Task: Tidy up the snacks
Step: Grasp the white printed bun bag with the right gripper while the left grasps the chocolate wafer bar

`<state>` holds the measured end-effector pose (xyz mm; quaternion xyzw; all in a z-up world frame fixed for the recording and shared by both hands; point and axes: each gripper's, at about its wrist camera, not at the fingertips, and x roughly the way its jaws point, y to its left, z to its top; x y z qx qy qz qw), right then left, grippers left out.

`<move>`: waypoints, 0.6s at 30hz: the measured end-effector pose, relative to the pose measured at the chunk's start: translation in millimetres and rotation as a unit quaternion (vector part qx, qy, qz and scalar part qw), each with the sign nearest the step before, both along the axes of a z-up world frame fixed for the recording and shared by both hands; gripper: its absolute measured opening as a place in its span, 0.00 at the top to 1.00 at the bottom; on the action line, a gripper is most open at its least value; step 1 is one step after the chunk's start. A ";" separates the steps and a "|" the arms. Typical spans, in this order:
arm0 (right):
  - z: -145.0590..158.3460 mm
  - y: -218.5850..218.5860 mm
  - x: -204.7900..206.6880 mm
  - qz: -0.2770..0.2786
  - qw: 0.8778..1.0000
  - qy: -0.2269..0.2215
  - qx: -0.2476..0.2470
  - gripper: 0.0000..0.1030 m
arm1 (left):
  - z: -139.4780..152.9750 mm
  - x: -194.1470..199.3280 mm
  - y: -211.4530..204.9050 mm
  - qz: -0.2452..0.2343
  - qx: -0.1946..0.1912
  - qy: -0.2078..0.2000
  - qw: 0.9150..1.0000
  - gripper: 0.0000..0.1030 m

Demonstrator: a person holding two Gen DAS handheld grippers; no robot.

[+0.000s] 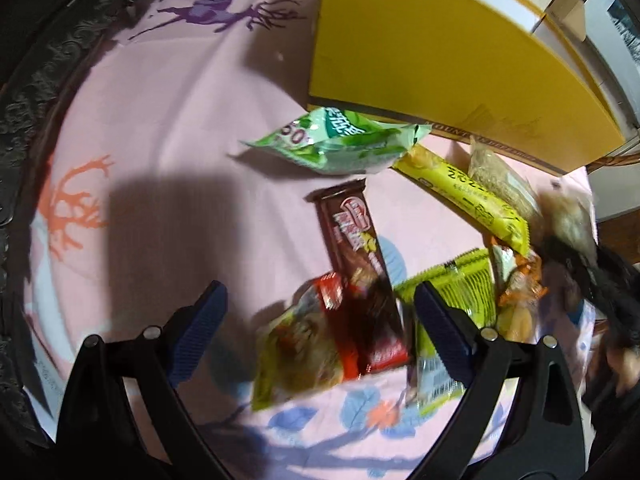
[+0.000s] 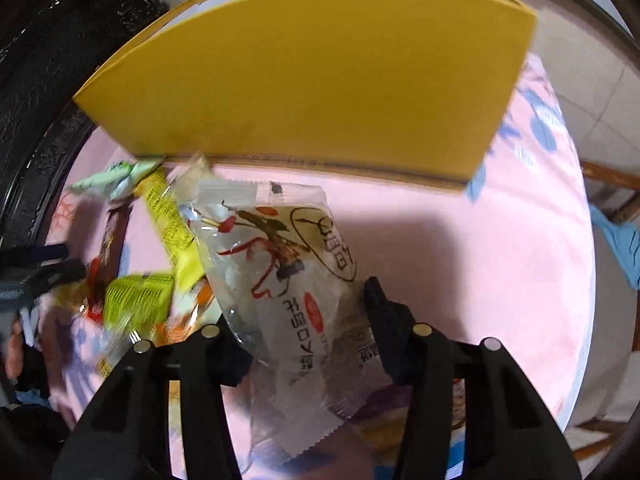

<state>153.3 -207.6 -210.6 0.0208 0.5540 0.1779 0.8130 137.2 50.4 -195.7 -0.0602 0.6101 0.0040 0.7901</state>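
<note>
Snack packets lie in a pile on the pink tablecloth (image 1: 168, 128) in front of a yellow box (image 1: 420, 52). In the left wrist view my left gripper (image 1: 320, 300) is open above a brown chocolate bar (image 1: 356, 256) and a red-and-green packet (image 1: 304, 344), holding nothing. A light green pouch (image 1: 336, 144), a yellow bar (image 1: 468, 196) and a lime packet (image 1: 460, 284) lie around. In the right wrist view my right gripper (image 2: 304, 312) is shut on a clear white snack packet (image 2: 296, 276), lifted before the yellow box (image 2: 312, 80).
A dark carved furniture edge (image 1: 36, 92) curves along the left side of the table. The table's right edge (image 2: 588, 280) drops to a tiled floor with wooden chair parts. My left gripper shows at the left of the right wrist view (image 2: 36, 268).
</note>
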 end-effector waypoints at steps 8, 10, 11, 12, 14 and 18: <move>-1.5 -4.2 -41.5 -0.041 0.999 0.015 0.011 0.50 | -22.0 17.7 -21.6 -0.016 0.030 -0.011 0.999 0.10; 1.3 -2.3 -46.8 -0.054 0.998 0.017 0.003 0.49 | -21.5 14.3 -24.4 -0.019 0.049 -0.026 0.998 0.18; 1.7 0.7 -46.3 -0.061 0.998 0.017 -0.002 0.47 | -20.0 11.9 -23.7 -0.018 0.050 -0.034 0.998 0.27; 4.4 6.8 -49.7 -0.062 0.998 0.016 -0.008 0.47 | -18.1 8.8 -22.4 -0.017 0.049 -0.040 0.998 0.39; 1.8 15.5 -53.4 -0.056 0.998 0.007 -0.032 0.42 | -14.9 4.2 -20.0 -0.017 0.048 -0.045 0.998 0.56; 1.5 9.5 -57.9 -0.069 0.997 -0.011 -0.040 0.47 | -11.5 -1.9 -20.2 -0.017 0.052 -0.056 0.997 0.68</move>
